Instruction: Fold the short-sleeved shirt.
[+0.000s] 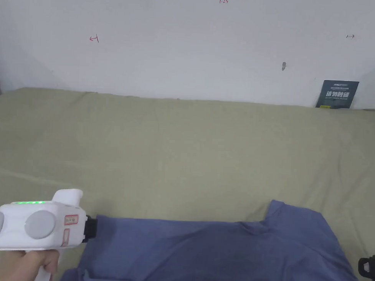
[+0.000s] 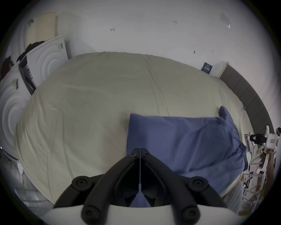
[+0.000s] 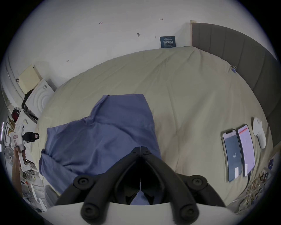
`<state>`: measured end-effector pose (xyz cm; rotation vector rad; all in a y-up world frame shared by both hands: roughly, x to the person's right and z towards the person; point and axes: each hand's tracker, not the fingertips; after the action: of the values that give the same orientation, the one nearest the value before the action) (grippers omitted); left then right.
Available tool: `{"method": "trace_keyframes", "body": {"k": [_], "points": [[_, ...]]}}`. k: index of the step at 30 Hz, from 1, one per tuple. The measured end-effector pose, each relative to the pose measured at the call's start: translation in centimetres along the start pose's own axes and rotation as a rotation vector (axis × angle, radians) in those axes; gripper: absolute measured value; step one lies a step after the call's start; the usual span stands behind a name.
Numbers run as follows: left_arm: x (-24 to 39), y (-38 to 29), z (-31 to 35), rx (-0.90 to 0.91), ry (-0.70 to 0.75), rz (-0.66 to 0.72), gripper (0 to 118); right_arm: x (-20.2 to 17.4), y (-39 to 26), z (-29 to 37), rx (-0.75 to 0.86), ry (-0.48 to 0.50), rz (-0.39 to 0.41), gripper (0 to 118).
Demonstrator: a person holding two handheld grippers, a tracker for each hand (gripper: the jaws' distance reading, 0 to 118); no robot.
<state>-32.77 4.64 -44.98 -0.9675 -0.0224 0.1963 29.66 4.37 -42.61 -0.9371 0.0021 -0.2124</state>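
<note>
I see the blue short-sleeved cotton shirt spread along the near edge of the bed's pale olive sheet. My left gripper has its jaws closed on the shirt's hem corner — my right gripper is likewise clamped on blue cloth at the shirt's other end.
</note>
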Motion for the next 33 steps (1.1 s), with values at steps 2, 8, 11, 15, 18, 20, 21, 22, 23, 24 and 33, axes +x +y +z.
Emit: {"method": "trace_keyframes", "body": {"k": [2, 8, 11, 15, 18, 20, 21, 22, 23, 24, 33], "points": [[0.3, 1.1, -2.1, -0.066, 0.075, -0.023, 118, 0.0, 0.8, -1.1, -0.017, -0.006, 0.006, 0], [-0.7, 1.9, -8.4, -0.103, 0.116, -0.020, 117, 2.2, 1.9, -4.2, -0.052, -0.028, 0.002, 0], [0.0, 2.4, -9.2, -0.130, 0.109, -0.034, 116, 3.1, 2.8, -5.5, -0.060, -0.043, -0.005, 0], [0.2, 2.3, -8.7, -0.094, 0.187, -0.095, 41, 2.2, 3.2, -5.4, -0.044, -0.044, 0.012, 0], [-1.1, 2.6, -8.7, -0.101, 0.075, -0.014, 3, 1.4, 4.0, -5.4, -0.041, -0.028, 0.019, 0], [0.7, 1.7, -8.7, -0.113, 0.079, -0.034, 3, 1.2, 4.8, -5.9, -0.057, 0.001, 0.014, 23], [1.0, 1.6, -8.9, -0.118, 0.079, -0.037, 3, 1.0, 5.0, -6.1, -0.059, 0.001, 0.018, 57], [1.3, 1.5, -9.0, -0.113, 0.090, -0.043, 3, 0.6, 5.2, -6.6, -0.070, 0.000, 0.030, 105], [1.9, 1.5, -8.1, -0.114, 0.090, -0.038, 3, 0.2, 5.3, -7.2, -0.097, 0.000, 0.046, 118], [2.5, 1.3, -7.8, -0.115, 0.091, -0.040, 3, 0.2, 5.6, -8.3, -0.123, 0.012, 0.075, 118], [0.1, 2.8, -9.6, -0.114, 0.091, -0.057, 3, -1.1, 6.9, -12.5, -0.201, -0.040, 0.162, 106]]}}
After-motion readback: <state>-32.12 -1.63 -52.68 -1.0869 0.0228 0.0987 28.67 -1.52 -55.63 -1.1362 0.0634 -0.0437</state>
